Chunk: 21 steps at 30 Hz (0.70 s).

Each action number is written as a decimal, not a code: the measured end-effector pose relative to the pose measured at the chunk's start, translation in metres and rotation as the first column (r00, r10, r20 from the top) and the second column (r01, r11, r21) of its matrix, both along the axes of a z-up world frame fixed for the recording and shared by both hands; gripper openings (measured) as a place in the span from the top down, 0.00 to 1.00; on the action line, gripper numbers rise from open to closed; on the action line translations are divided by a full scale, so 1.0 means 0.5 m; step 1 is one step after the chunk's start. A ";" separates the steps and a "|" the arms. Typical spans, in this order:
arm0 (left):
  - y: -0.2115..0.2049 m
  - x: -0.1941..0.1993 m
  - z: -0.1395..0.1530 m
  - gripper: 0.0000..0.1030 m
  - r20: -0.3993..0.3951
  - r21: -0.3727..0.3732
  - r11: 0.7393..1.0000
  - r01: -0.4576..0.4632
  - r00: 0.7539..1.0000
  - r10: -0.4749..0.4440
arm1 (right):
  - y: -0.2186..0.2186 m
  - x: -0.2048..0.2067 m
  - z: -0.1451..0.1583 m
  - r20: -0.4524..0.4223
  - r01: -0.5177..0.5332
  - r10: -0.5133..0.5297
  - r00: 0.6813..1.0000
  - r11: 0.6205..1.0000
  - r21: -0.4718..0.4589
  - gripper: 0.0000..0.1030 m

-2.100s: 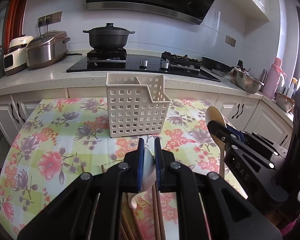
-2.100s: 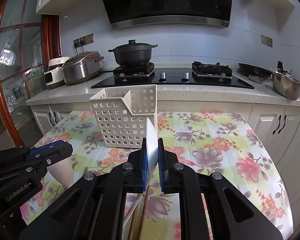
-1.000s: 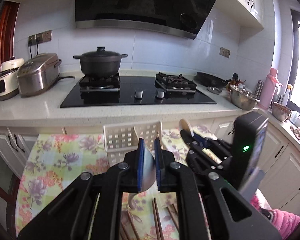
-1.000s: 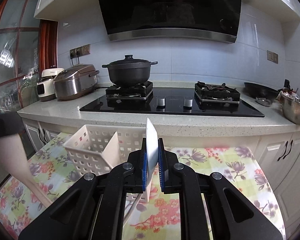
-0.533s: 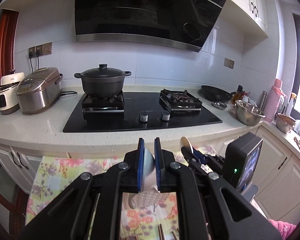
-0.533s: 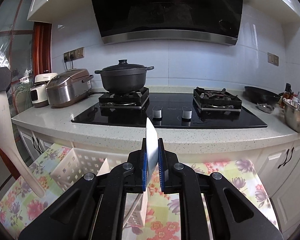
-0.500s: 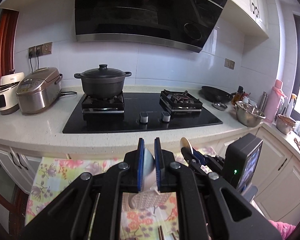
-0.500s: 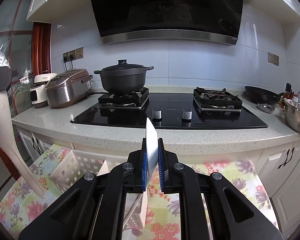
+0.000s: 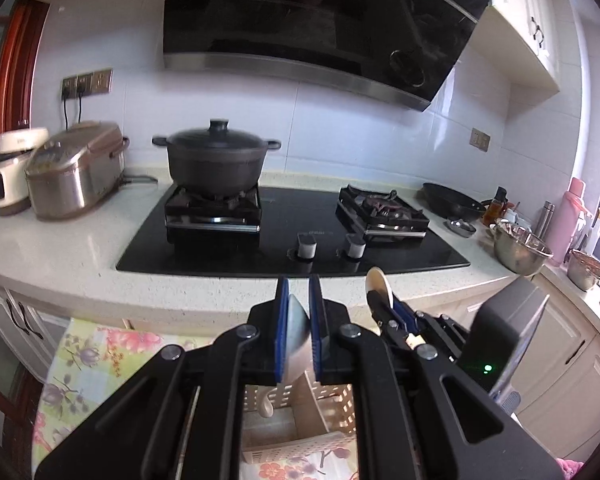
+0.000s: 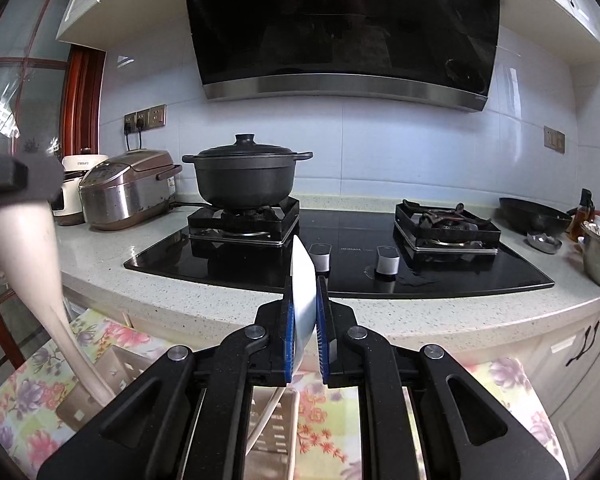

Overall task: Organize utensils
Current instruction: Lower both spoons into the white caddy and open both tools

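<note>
My left gripper [image 9: 298, 285] is shut on the broad head of a cream spatula [image 9: 297, 338], and the handle hangs down into the beige perforated basket [image 9: 334, 396] right under the fingers. In the right wrist view the same spatula [image 10: 28, 256] slants from the left gripper [image 10: 20, 176] into the basket [image 10: 82, 404]. My right gripper [image 10: 304, 285] is shut on a white spoon [image 10: 303, 296], whose handle also drops toward the basket. In the left wrist view the right gripper [image 9: 384, 308] sits just to the right, with the spoon [image 9: 376, 283] sticking up from it.
The basket stands on a floral tablecloth [image 9: 88, 360] against a speckled counter [image 9: 60, 264]. On the counter are a black hob with a lidded black pot [image 9: 218, 160], a rice cooker [image 9: 76, 168] on the left, and a steel bowl [image 9: 520, 248] and bottles on the right.
Both grippers have moved forward toward the counter, still shut on their utensils. The basket has slid from ahead of the fingers to beneath them, and both handles now hang into it.
</note>
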<state>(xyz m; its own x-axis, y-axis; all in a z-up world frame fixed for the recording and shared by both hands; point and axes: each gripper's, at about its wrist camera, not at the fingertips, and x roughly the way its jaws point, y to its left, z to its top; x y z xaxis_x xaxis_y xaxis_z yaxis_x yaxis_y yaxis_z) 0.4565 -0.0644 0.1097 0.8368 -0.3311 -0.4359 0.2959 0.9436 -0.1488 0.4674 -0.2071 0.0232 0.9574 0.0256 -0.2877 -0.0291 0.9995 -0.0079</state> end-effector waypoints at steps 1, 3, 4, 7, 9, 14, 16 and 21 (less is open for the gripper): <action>0.001 0.005 -0.010 0.90 -0.006 0.000 1.000 -0.001 1.000 0.001 | 0.003 0.003 -0.006 0.008 -0.003 0.003 1.000 1.000 -0.006 0.88; 0.003 0.017 -0.033 0.90 -0.026 0.000 1.000 -0.001 1.000 0.001 | 0.007 0.008 -0.014 0.011 -0.005 0.005 1.000 1.000 -0.004 0.88; 0.005 0.020 -0.041 0.90 -0.033 0.001 1.000 0.000 0.999 0.000 | 0.007 0.012 -0.018 0.010 -0.007 0.007 1.000 1.000 0.002 0.88; 0.007 0.029 -0.061 0.90 -0.048 0.004 1.000 -0.001 0.999 0.001 | 0.010 0.016 -0.027 0.005 -0.010 0.010 1.000 1.000 0.006 0.88; 0.011 0.029 -0.070 0.90 -0.054 0.004 1.000 -0.002 0.999 0.002 | 0.012 0.019 -0.033 -0.002 -0.019 0.019 1.000 1.000 0.005 0.88; 0.021 0.025 -0.082 0.90 -0.056 0.008 1.000 -0.015 0.998 0.015 | 0.005 0.015 -0.045 -0.032 -0.033 0.035 0.999 0.998 0.045 0.64; 0.026 0.021 -0.083 0.90 -0.056 0.007 1.000 -0.019 0.998 0.019 | -0.002 0.006 -0.046 -0.028 -0.034 0.036 0.999 0.997 0.067 0.52; 0.033 0.008 -0.076 0.88 -0.056 0.000 1.000 -0.031 0.998 0.031 | -0.010 -0.016 -0.036 -0.027 -0.024 0.025 0.999 0.998 0.061 0.52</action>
<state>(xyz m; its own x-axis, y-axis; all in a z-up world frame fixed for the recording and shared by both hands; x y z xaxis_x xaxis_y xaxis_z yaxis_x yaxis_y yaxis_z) 0.4602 -0.0479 0.0719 0.8210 -0.3059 -0.4821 0.2578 0.9520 -0.1651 0.4593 -0.2121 0.0055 0.9480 0.0671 -0.3112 -0.0528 0.9971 0.0542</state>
